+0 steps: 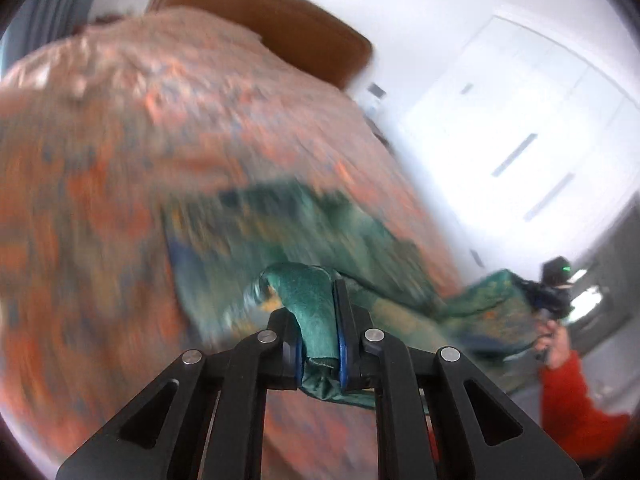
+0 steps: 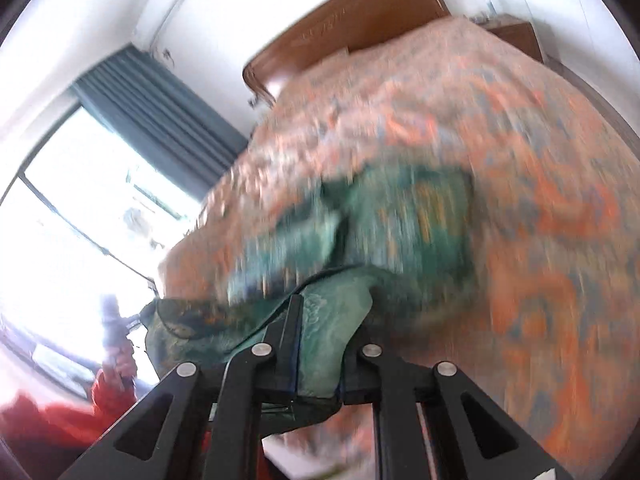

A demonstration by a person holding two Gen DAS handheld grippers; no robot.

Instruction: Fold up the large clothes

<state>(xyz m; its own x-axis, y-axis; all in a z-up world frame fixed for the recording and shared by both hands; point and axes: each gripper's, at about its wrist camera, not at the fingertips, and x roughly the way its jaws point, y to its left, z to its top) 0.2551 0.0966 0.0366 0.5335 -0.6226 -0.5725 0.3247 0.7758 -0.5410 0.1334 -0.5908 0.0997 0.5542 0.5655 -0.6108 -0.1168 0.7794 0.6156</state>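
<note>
Both of my claws have the same green garment (image 1: 316, 308) pinched between their pads. My left gripper (image 1: 320, 344) is clamped tight on a bunched fold of it, the cloth squeezed into the narrow slot between the blue-lined fingers (image 1: 342, 354). My right gripper (image 2: 316, 352) is closed on another gathered edge, with the fabric filling the gap between its fingers.

Between the two grips the garment hangs as a long band, so its long axis runs from one claw across to the other. From the left wrist it stretches away to my right, where the far end meets my other hand (image 1: 554, 340) and its orange-red sleeve (image 1: 572, 396). From the right wrist the same band runs off to the left, toward the hand there (blurred against the bright window). The rest of the cloth trails down from the band onto the bed, away from me toward the headboard; its pattern of green with yellow and blue is smeared, so I cannot tell which end is collar or hem.

Under it lies the bedspread (image 1: 120, 152), orange and peach with grey-blue flecks, covering the whole bed. Behind stand a brown headboard (image 2: 360, 16), a white wardrobe (image 1: 540, 128), grey-blue curtains (image 2: 160, 108) and a bright window (image 2: 72, 208). Nothing else lies on the bedspread near the garment.
</note>
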